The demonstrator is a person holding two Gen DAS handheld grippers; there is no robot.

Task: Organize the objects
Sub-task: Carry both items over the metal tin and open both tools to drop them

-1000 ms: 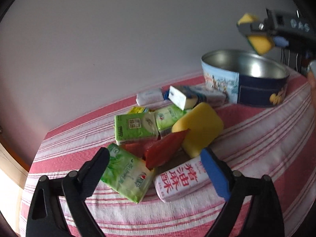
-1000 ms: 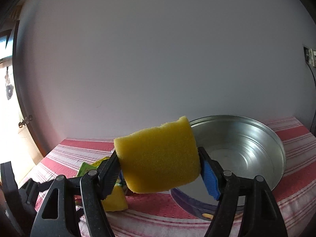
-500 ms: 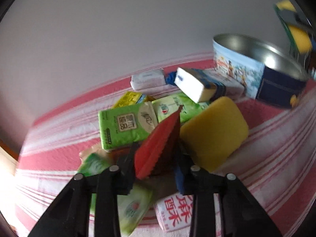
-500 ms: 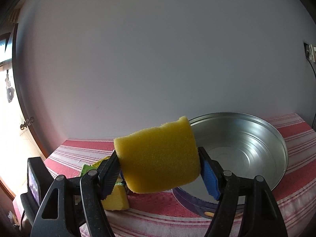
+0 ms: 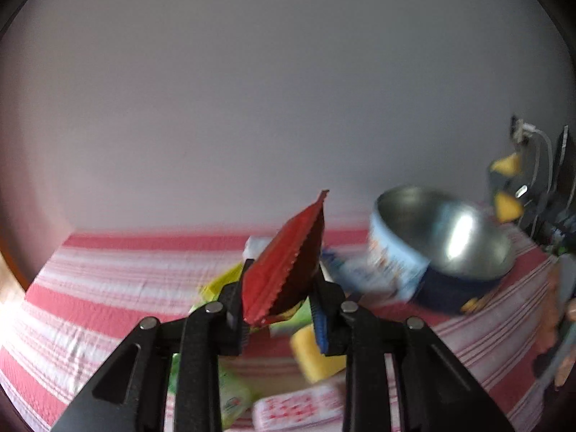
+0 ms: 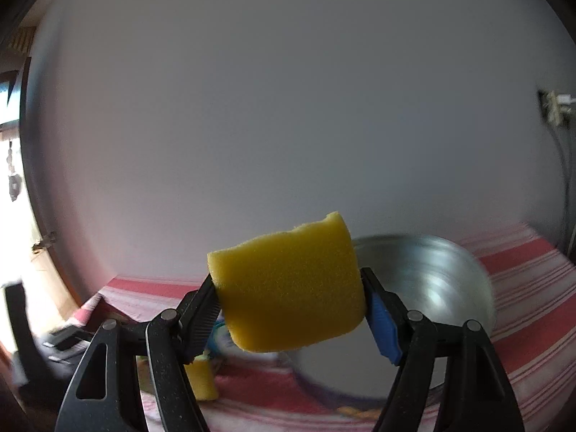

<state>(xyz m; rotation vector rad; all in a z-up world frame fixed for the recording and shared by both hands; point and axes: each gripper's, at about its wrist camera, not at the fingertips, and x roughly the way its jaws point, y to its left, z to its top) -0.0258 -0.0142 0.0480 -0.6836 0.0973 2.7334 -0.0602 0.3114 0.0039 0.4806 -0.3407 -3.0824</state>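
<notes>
**Both my grippers loaded, table blurred**

My left gripper (image 5: 279, 311) pinches a red packet (image 5: 284, 273), lifted above the blurred pile; its labels are unreadable. My right gripper (image 6: 289, 311) squeezes a yellow sponge (image 6: 288, 288) beside the smeared tin (image 6: 432, 288), hiding its near rim.

A plain pale grey wall (image 6: 288, 90) fills the view behind a table under a red and white striped cloth (image 5: 118, 273); bright daylight enters at the left by a doorway (image 6: 21, 252), and a white wall socket (image 6: 552, 106) sits at the right
</notes>
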